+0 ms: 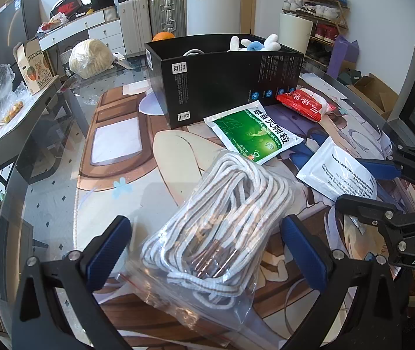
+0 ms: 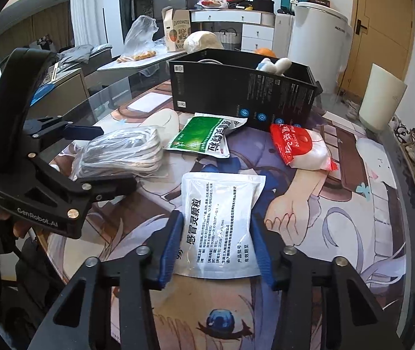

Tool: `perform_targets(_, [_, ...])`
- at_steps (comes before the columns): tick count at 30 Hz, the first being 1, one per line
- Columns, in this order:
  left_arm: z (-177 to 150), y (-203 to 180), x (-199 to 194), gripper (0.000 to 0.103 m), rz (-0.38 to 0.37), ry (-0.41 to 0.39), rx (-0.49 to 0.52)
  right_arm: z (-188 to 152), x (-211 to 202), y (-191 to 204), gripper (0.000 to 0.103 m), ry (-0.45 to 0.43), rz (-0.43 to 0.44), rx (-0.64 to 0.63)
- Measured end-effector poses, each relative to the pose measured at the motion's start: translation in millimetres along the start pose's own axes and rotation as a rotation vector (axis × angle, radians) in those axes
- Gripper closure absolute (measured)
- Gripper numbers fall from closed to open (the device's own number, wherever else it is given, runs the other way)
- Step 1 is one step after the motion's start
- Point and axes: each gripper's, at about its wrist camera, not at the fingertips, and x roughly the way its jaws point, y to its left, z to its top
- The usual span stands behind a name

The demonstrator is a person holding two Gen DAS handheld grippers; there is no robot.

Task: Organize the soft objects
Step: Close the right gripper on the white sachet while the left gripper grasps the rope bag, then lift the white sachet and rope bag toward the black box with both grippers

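A clear bag of white cord (image 1: pixel 216 233) lies between the wide-open fingers of my left gripper (image 1: pixel 207 250); it also shows in the right wrist view (image 2: pixel 123 151). A white medicine pouch (image 2: pixel 222 224) lies between the open fingers of my right gripper (image 2: pixel 216 248); the jaws stand beside its edges, contact unclear. A green pouch (image 1: pixel 254 132) and a red-and-white packet (image 1: pixel 306 102) lie in front of the black box (image 1: pixel 225 87), which holds a white-and-blue plush toy (image 1: pixel 254 43).
The glass table carries a printed cartoon mat (image 2: pixel 309 204). A wrapped pale bundle (image 1: pixel 90 58) sits at the table's far edge. Suitcases (image 1: pixel 152 17), a white appliance (image 1: pixel 216 3) and a shoe rack (image 1: pixel 318 8) stand behind.
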Motion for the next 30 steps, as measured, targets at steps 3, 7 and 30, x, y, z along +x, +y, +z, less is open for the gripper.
perform_targets(3, [0,0,0,0.000,0.002,-0.001,0.001,-1,-2,2,0.061,-0.002,0.009,-0.008])
perform_targets(7, [0,-4,-3,0.003,0.015,-0.019,0.024,-2,-2,0,0.061,-0.006,0.017,-0.007])
perform_targets(30, [-4,-18,-14,0.061,-0.079,-0.104,0.037,-2,-4,1,0.061,-0.016,0.020,-0.004])
